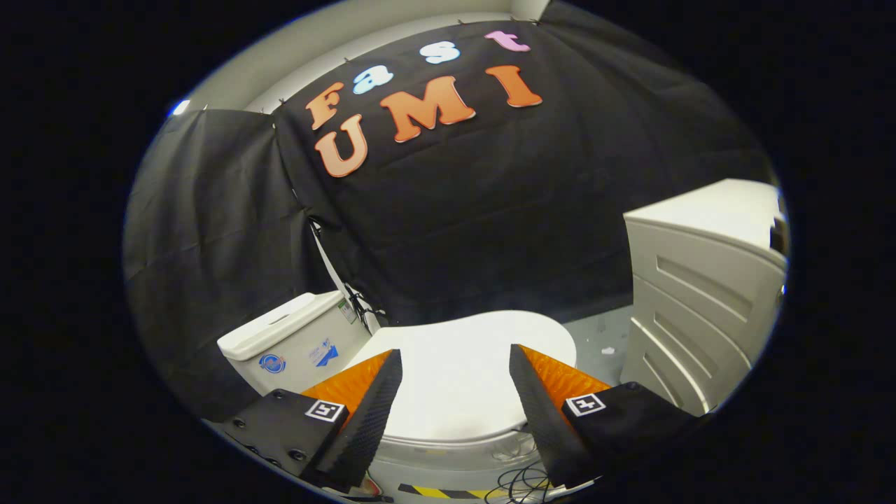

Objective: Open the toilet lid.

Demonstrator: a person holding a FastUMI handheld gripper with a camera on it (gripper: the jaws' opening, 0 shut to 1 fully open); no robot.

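A white toilet lid [458, 371] lies flat and closed on the bowl, just ahead of and below my fingers. Its rounded front end points toward the white cabinet. The white cistern [294, 339] stands behind the left finger, against the black cloth wall. My gripper [455, 367] is open and hovers above the lid with its fingers spread wide. Nothing is held between them. The lid's near side edge [448, 439] shows in the gap between the fingers.
A white slatted cabinet [700, 308] stands close beside the toilet, beyond the right finger. Grey floor [602, 336] shows between the toilet and the cabinet. Black cables [518, 483] and a yellow-black striped tape [441, 492] lie on the floor below the fingers.
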